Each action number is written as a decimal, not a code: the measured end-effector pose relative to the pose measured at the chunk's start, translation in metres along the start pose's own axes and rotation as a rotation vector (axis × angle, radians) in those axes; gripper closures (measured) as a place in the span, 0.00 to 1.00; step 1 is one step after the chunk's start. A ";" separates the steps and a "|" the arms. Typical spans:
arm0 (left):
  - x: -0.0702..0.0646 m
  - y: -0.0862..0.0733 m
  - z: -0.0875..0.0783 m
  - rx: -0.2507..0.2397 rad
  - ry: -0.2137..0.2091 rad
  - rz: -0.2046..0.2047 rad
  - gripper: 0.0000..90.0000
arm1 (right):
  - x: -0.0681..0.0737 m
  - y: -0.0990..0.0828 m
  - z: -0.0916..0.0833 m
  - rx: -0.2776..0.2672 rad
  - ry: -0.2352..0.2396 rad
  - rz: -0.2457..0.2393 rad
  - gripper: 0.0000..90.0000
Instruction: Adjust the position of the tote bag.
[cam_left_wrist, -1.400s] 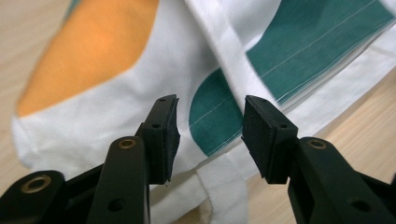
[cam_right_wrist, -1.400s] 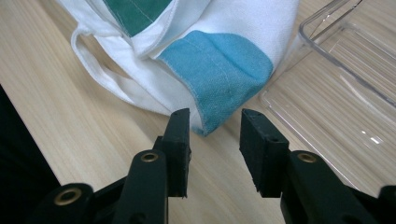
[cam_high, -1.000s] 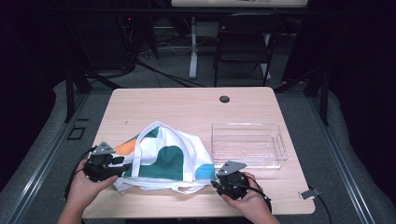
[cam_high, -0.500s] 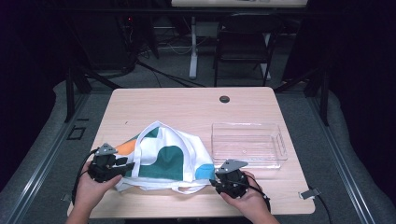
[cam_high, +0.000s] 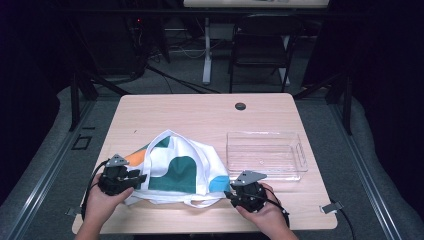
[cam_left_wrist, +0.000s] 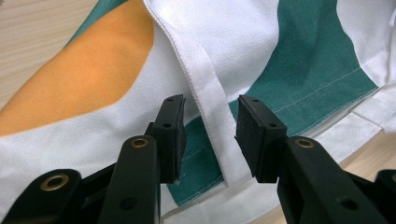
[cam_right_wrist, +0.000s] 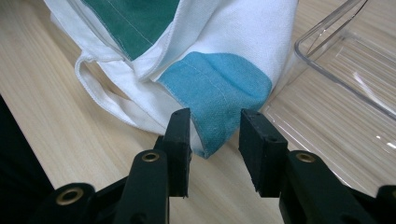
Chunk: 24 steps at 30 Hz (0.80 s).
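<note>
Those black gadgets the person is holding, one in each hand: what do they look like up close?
Each is a chunky black tool. The left gripper and the right gripper both carry a grey three-cornered plate on top and trail a black cable. Up close, each has two black arms with brass-ringed holes, ending in flat, rectangular black pads dotted with small screw holes. The person's forearms are bare, with no sleeves in sight.

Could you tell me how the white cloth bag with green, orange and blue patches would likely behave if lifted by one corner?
The white cloth bag lies creased, so it would probably droop. Its loose strap may dangle.
</note>
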<state>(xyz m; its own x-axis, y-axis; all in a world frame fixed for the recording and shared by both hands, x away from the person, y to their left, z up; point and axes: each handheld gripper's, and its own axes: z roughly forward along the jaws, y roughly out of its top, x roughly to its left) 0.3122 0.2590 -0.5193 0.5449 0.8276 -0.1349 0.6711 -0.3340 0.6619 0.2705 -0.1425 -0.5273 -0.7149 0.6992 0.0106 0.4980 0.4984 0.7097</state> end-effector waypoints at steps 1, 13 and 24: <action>0.001 0.000 0.000 0.010 -0.011 0.003 0.69 | 0.000 0.000 0.000 0.000 0.000 0.001 0.71; 0.003 -0.003 0.007 0.025 -0.050 -0.011 0.71 | -0.001 -0.001 0.001 -0.002 0.004 0.006 0.71; 0.003 -0.005 0.013 0.060 -0.091 -0.030 0.72 | -0.001 -0.001 0.001 -0.002 0.006 0.002 0.70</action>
<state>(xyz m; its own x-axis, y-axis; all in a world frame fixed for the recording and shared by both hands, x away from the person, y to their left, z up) 0.3176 0.2571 -0.5328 0.5660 0.7939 -0.2221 0.7148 -0.3384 0.6119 0.2714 -0.1429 -0.5290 -0.7171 0.6968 0.0165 0.4983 0.4960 0.7111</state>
